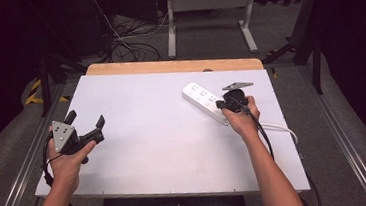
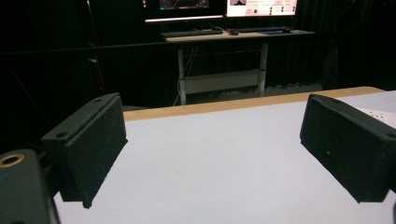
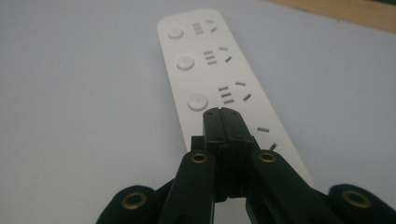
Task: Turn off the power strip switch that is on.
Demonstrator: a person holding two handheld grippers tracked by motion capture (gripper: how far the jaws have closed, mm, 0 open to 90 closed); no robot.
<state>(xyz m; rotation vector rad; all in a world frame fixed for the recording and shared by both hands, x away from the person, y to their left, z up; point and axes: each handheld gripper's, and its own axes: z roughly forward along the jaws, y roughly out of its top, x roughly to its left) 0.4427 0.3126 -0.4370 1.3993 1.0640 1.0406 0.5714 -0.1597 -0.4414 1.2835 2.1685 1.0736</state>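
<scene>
The right gripper, a black two-jaw tool held in the person's right hand, has its jaws pressed flat together with nothing between them. In the right gripper view the closed tips sit over the long white plastic power strip, at its fourth round button; whether they touch the strip cannot be told. Three more round white buttons run away from the tips along the strip, each beside a cluster of grey socket slots. In the high view the right gripper is down on the strip's near end, with its grey three-cornered plate just behind the strip.

The power strip lies slantwise on the white rectangular tabletop, its thin white cord trailing from its near end toward the table's right edge.

Well to the left of the strip, the left gripper — also black, held in the person's left hand — has its jaws spread wide and empty. In the left gripper view the two padded jaws stand far apart, with bare white tabletop between them and a corner of the strip behind the right-hand jaw.

Beyond the strip, a light wooden band borders the tabletop's far edge, and past it stands a white metal-framed desk — with lit monitors on it — against a dark background.
</scene>
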